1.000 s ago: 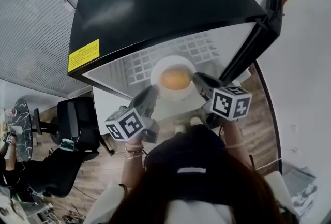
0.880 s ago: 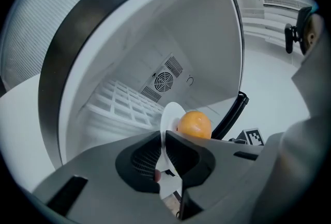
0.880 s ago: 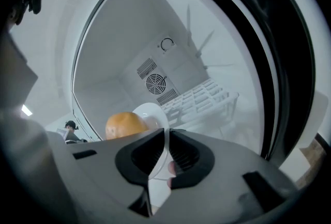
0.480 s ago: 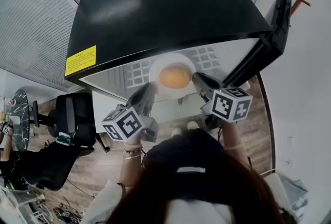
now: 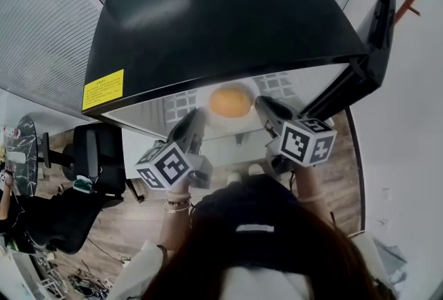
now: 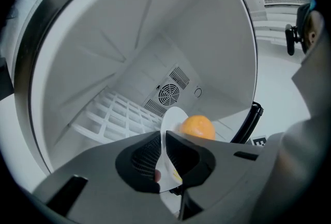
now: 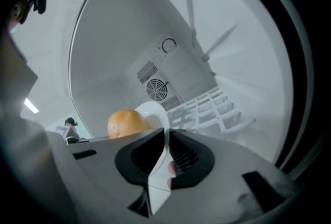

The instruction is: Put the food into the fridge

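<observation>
**Fridge [image 5: 228,14] cavity ahead, plate pinched at both edges**

White walls of the open compartment fill what we see past both sets of jaws. On our left gripper [image 6: 164,137] the two dark pads are clamped onto the thin rim of a white plate [image 6: 173,117], and the edge runs up between them. Our right gripper [image 7: 166,135] nips the opposite rim the same way, with the plate's edge wedged in its narrow slot. On the plate sits the orange [image 6: 196,127], roughly midway between the two grips. From the head view we hold the plate level at the fridge mouth, just under the black top, with the orange at the opening's edge. Deeper inside we see a white wire shelf [image 6: 119,117] low on one side and a round fan vent [image 6: 169,94] on the back wall. The black door [image 5: 377,21] stands swung open to our right. A yellow label [image 5: 102,89] sits on the top's left corner, and an office chair [image 5: 97,160] stands on the wood floor [image 5: 131,229] to our left.
</observation>
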### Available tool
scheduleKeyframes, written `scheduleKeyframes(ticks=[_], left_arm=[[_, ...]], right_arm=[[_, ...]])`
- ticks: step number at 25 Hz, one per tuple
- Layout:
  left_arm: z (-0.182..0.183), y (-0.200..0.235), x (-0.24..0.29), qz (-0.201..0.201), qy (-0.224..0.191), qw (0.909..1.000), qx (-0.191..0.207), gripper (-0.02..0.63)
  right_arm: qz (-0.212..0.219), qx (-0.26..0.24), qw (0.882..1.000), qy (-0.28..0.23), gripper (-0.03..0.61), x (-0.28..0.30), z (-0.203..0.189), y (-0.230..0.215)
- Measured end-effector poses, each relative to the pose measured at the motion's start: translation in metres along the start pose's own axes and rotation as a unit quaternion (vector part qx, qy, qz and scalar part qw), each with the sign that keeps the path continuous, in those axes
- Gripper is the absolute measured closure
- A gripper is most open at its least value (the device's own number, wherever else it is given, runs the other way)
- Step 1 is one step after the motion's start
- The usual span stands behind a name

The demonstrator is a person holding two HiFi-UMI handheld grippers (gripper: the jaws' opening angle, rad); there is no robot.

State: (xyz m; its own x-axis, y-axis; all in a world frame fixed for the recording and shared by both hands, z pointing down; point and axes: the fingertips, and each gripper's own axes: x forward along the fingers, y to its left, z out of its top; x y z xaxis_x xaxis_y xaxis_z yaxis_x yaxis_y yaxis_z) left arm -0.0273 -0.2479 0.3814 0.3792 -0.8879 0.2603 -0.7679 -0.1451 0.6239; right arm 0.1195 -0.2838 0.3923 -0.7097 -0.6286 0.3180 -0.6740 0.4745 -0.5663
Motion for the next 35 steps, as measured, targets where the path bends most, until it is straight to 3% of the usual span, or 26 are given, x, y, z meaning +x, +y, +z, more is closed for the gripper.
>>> scheduleKeyframes(ticks=[16,24,30,35], left_arm=[[0.009,0.012,0.012,0.029,-0.006,0.9995,-0.004,0.576],[0.012,0.017,0.016,0.042,-0.007,0.9991,-0.004,0.569],[0.016,0.019,0.019,0.064,-0.002,0.9978,0.013,0.569],[0.019,0.019,0.021,0.08,-0.003,0.9962,0.034,0.566]], right_arm=[[-0.007,-0.036,0.999,-0.013,0.548,0.018,0.018,0.002],[-0.019,-0.078,0.997,-0.007,0.54,0.028,0.025,0.003],[-0.026,-0.088,0.996,0.001,0.541,0.032,0.026,0.004],[-0.057,-0.118,0.991,0.007,0.537,0.034,0.025,0.003]])
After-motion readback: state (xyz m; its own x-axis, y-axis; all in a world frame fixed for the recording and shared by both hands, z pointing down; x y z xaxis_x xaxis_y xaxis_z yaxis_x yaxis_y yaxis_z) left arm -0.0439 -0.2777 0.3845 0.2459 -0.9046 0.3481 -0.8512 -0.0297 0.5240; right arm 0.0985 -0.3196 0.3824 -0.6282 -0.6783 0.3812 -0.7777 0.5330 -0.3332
